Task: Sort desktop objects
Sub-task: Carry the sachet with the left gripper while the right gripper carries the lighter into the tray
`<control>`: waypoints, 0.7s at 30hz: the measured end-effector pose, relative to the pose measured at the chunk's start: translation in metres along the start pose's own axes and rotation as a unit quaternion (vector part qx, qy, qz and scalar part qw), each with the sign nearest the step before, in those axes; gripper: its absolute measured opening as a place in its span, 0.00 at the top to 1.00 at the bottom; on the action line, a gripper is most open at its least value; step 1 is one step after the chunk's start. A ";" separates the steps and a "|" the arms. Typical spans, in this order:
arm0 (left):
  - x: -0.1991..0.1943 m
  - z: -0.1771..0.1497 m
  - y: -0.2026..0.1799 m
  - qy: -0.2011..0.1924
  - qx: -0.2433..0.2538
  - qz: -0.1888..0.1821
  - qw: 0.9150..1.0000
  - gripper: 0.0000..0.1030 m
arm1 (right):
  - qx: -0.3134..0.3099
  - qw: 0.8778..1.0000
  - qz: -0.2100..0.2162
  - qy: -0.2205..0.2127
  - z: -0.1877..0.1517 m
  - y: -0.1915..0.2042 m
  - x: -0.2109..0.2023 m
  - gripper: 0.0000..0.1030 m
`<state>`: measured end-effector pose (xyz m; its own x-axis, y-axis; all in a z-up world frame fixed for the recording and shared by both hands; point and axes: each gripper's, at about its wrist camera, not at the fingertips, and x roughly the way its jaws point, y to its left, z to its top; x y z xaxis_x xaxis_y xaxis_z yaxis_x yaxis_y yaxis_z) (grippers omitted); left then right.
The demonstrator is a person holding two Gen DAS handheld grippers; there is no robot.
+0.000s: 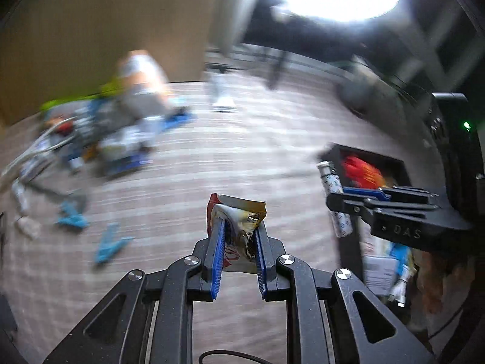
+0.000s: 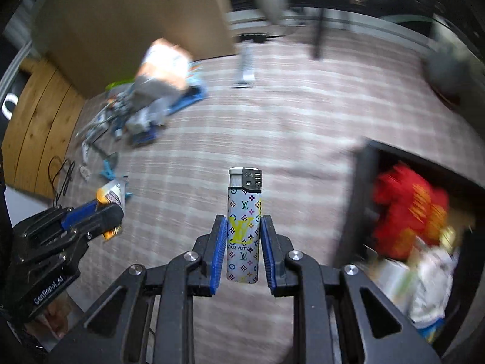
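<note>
The lighter (image 2: 244, 227) is pinched by the right hand-held gripper (image 2: 244, 242), the snack packet (image 1: 238, 227) by the left hand-held gripper (image 1: 239, 242). Both should be dropped gently into the black box (image 2: 363, 182).

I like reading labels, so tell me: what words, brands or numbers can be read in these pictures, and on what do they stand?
"LOUIS VUITTON" and "LV" marks: on the lighter in the right tongs.
"GenRobot.AI": on the left tongs body, in the right view.
"DAS": on the right tongs' body, in the left view.
Snack wrapper in the left tongs: too crumpled to read.
Red packet in the black box: too blurred.
</note>
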<state>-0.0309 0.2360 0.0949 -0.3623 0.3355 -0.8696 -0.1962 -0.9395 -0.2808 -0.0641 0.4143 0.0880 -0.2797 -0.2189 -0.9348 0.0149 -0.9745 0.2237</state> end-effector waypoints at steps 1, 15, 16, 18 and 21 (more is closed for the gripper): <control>0.003 0.000 -0.017 0.004 0.014 -0.011 1.000 0.83 | 0.013 1.000 -0.007 -0.005 -0.007 -0.016 -0.008 0.78; 0.036 -0.023 -0.216 0.053 0.187 -0.096 0.976 0.83 | 0.170 0.981 -0.080 -0.051 -0.097 -0.180 -0.094 0.78; 0.038 -0.024 -0.224 0.054 0.193 -0.098 0.975 0.83 | 0.181 0.978 -0.086 -0.051 -0.104 -0.191 -0.098 0.78; 0.038 -0.025 -0.237 0.056 0.204 -0.099 0.972 0.83 | 0.192 0.976 -0.092 -0.052 -0.112 -0.203 -0.102 0.78; 0.040 -0.026 -0.251 0.057 0.214 -0.098 0.970 0.83 | 0.207 0.972 -0.098 -0.054 -0.123 -0.217 -0.109 0.78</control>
<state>0.0280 0.4839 0.1199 -0.1805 0.4728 -0.8625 -0.6200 -0.7354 -0.2734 0.0810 0.6433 0.1075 -0.3372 -0.0025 -0.9414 -0.4297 -0.8893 0.1563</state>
